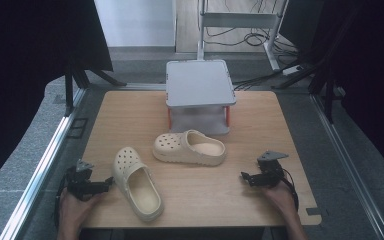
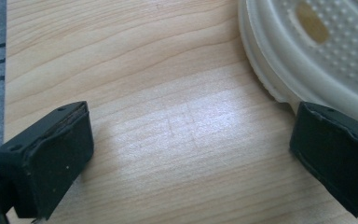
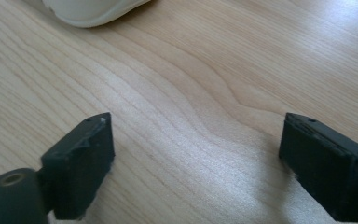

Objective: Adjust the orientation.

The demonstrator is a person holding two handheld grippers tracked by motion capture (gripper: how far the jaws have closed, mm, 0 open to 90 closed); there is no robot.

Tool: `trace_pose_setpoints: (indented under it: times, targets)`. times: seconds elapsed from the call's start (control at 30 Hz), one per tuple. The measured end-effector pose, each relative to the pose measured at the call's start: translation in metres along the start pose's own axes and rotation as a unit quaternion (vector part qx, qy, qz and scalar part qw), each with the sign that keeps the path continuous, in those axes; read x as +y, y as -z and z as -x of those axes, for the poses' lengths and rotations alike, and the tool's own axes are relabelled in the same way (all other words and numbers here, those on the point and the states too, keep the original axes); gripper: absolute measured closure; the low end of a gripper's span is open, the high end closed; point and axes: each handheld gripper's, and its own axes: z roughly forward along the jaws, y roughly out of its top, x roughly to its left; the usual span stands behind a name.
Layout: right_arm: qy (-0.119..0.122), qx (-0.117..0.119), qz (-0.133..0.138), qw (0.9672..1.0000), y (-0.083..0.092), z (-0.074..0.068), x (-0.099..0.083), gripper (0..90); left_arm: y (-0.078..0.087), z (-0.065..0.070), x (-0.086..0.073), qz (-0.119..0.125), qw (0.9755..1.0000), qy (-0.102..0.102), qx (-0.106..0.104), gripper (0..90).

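From above, a light wooden tabletop (image 1: 250, 115) carries two cream perforated foam clogs and, at its far edge, a grey flat-topped stand with orange corner posts (image 1: 200, 95). The left gripper (image 1: 107, 185), held in the person's left hand (image 1: 72, 210), lies low at the near left with its jaws pointing at the side of the nearer cream clog (image 1: 136, 183), which lies just beyond the jaw tips, sole down and opening up. The right gripper (image 1: 244, 176), held in the right hand (image 1: 280, 197), rests at the near right, jaws aimed leftward across bare wood; the second cream clog (image 1: 190, 147) sits well ahead of them, sole down, toe towards the left. In the left gripper view, the left gripper (image 2: 189, 154) has its two black jaws spread wide with only wood grain between them; the nearer clog's dimpled rim (image 2: 307, 51) lies ahead of and just above the right-hand jaw, close to it, though contact cannot be told. In the right gripper view, the right gripper (image 3: 196, 163) also stands wide apart and holds nothing, and a rounded cream edge of a clog (image 3: 93, 11) shows far ahead, beyond the left-hand jaw.
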Motion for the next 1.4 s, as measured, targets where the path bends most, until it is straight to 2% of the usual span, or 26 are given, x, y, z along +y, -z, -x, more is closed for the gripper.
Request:
trace_pose_setpoints:
  times: [0.23,0.57,0.8,0.87,1.03,1.13,1.4]
  targets:
    - [0.0,-0.002,-0.003,1.0,0.0,-0.001,0.0,8.4,0.001,0.004,-0.001,0.002,0.9998,0.016,0.014,0.3]
    - [-0.003,-0.001,-0.001,1.0,0.0,-0.001,0.0,9.2,0.002,0.004,-0.002,0.005,0.9998,0.013,0.01,2.0]
    - [-0.014,-0.003,-0.006,0.9999,0.002,-0.001,0.0,10.2,0.002,0.004,-0.002,0.005,0.9998,0.014,0.01,2.0]
    - [-0.019,0.005,-0.013,0.9997,0.004,0.0,0.002,13.2,0.002,0.004,-0.002,0.005,0.9998,0.014,0.01,2.0]
    - [-0.016,0.016,-0.012,0.9997,0.012,-0.002,0.006,13.0,0.002,0.004,-0.002,0.005,0.9998,0.014,0.011,2.0]
    - [-0.002,0.026,-0.009,0.9996,0.022,-0.009,0.013,12.5,0.002,0.005,-0.002,0.005,0.9998,0.015,0.011,2.1]
    - [0.019,0.06,-0.005,0.998,0.034,-0.027,0.035,8.5,0.002,0.005,-0.002,0.005,0.9998,0.015,0.012,2.2]
